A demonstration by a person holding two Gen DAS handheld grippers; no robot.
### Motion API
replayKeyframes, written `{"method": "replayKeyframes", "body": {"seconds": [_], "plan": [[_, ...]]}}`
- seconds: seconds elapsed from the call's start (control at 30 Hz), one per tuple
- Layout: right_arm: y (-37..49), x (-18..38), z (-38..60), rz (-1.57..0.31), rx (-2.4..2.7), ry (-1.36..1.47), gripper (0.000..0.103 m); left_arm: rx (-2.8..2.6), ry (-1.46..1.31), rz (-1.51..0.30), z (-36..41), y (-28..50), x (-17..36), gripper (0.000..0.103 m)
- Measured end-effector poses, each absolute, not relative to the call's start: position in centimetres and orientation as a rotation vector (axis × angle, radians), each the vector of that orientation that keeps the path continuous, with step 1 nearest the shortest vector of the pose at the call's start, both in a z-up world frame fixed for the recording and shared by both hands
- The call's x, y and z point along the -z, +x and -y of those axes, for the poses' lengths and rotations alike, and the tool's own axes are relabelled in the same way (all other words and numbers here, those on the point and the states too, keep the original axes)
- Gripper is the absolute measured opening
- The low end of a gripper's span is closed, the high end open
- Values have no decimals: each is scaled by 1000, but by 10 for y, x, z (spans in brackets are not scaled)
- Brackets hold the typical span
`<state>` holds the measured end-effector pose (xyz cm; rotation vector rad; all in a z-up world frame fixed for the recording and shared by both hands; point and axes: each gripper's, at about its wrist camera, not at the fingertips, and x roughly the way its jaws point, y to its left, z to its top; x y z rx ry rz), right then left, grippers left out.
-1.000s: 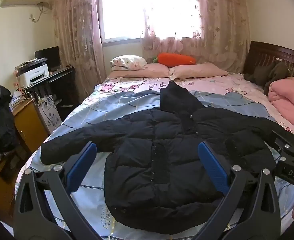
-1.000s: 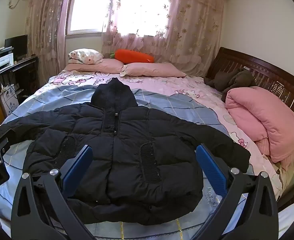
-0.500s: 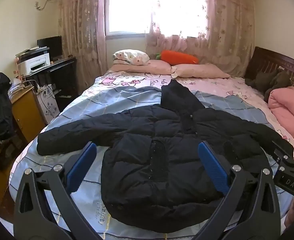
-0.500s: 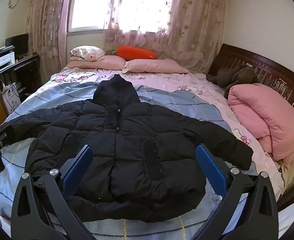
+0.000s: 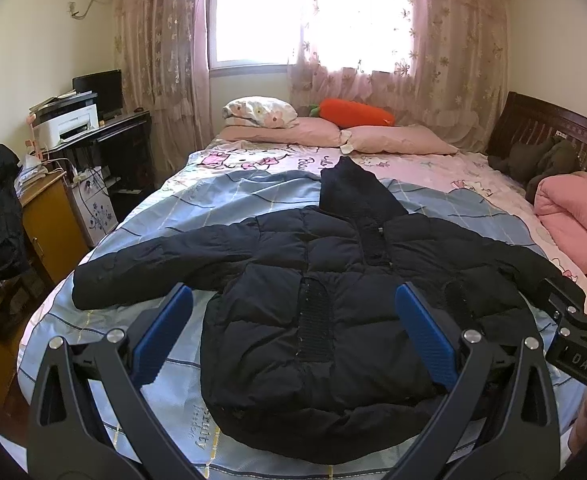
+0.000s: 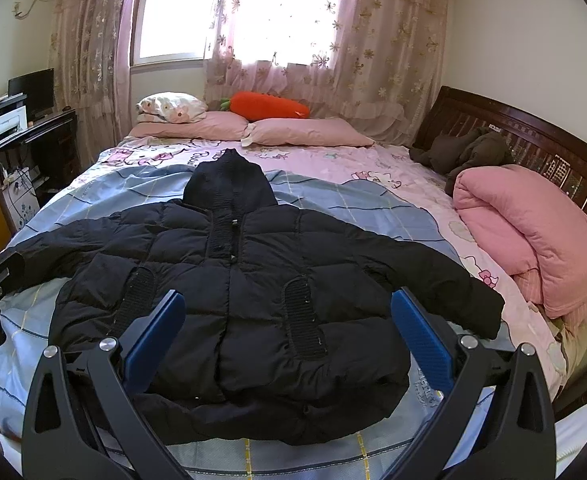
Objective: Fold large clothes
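A black hooded puffer jacket lies flat, front up, on the blue and pink bed sheet, sleeves spread to both sides, hood toward the pillows. It also shows in the right wrist view. My left gripper is open and empty, held above the jacket's hem at the foot of the bed. My right gripper is open and empty, also above the hem. The right gripper's body shows at the right edge of the left wrist view.
Pink pillows and an orange carrot plush lie at the far side of the bed. A folded pink quilt and dark clothes lie by the wooden headboard. A desk with a printer and a yellow cabinet stand left.
Both grippers have drawn back and risen a little, so the jacket sits slightly farther and smaller in view. The jacket has not moved.
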<state>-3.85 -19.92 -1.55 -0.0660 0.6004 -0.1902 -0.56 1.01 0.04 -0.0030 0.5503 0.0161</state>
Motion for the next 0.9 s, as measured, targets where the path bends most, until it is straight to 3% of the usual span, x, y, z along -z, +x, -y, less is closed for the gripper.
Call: {"method": "replayKeyframes", "body": {"seconds": [0.9], "plan": [[-38,11,203,-605,194,-68,102,-27,1,-578,-7,2,5,101]]}}
